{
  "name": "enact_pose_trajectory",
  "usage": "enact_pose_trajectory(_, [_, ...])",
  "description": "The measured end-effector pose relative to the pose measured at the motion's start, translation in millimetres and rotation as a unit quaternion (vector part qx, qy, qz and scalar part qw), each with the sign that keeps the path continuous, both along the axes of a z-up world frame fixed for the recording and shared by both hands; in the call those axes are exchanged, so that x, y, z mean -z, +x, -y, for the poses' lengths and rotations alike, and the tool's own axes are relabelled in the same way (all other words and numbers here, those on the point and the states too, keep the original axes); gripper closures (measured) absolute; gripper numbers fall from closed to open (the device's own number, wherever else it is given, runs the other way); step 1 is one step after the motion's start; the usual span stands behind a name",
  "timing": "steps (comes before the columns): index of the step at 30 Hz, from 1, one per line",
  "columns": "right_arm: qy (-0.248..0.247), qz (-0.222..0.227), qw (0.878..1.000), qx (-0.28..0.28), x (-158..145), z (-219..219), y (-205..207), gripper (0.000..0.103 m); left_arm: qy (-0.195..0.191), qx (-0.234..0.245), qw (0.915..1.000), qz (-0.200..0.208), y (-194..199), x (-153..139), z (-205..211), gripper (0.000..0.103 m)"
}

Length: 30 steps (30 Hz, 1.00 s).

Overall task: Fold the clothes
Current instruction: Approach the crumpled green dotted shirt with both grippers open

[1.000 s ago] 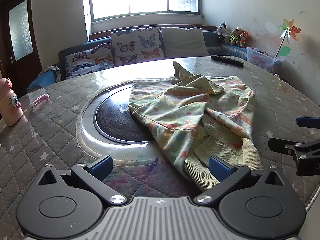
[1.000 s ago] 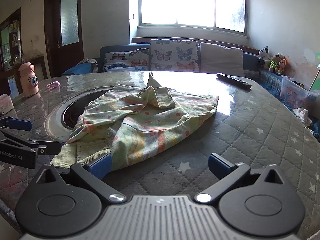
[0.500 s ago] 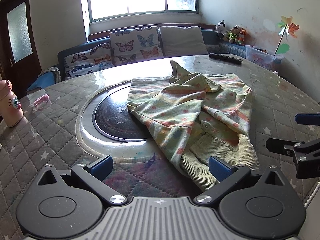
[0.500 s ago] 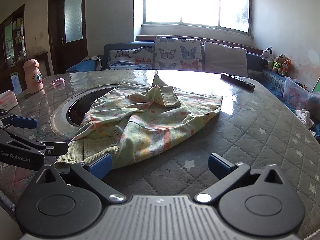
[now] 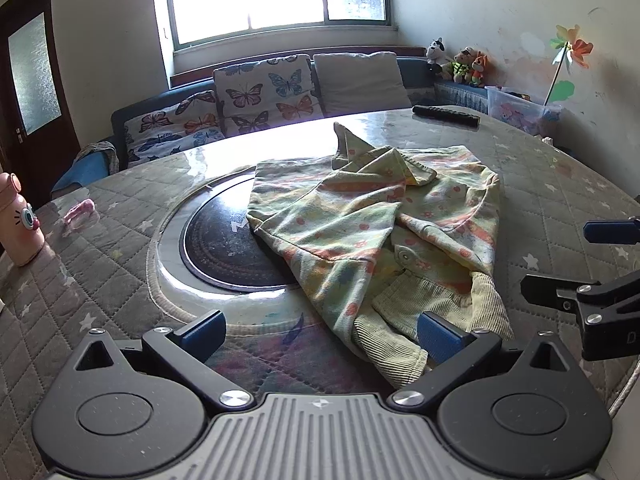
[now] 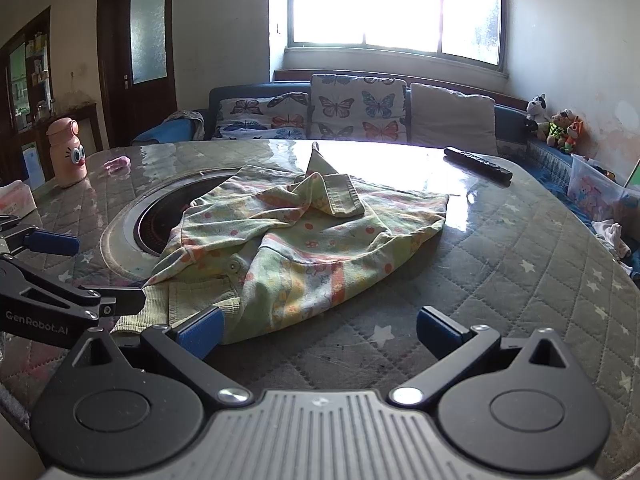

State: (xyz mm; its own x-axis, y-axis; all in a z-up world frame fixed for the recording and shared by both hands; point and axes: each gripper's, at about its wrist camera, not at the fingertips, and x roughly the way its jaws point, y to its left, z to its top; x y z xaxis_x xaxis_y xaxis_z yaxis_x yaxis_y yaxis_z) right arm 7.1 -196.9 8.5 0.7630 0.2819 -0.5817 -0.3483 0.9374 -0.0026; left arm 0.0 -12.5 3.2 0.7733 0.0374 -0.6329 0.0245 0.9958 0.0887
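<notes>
Pale green floral-print cotton garment (image 5: 372,236) lies rumpled, half over the round black hotplate (image 5: 224,248) set in the table, ribbed hem on the near side of the hotplate. Left gripper (image 5: 320,330) and right gripper (image 6: 318,328) both wide apart, holding nothing. I'd pinch single-layer hem corners and spread flat; bunched layers risk a double grab.

home living room | butterfly-cushioned sofa (image 6: 320,114) | plush toys (image 6: 556,124) | round table (image 6: 520,248)
</notes>
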Motion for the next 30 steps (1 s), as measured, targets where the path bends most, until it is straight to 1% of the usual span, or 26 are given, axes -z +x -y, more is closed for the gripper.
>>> enact_pose_trajectory(30, [-0.007, -0.01, 1.0, -0.005, 2.2, -4.7, 9.8, 0.0, 0.001, 0.009, 0.9999, -0.011, 9.1, 3.8, 0.0, 0.0])
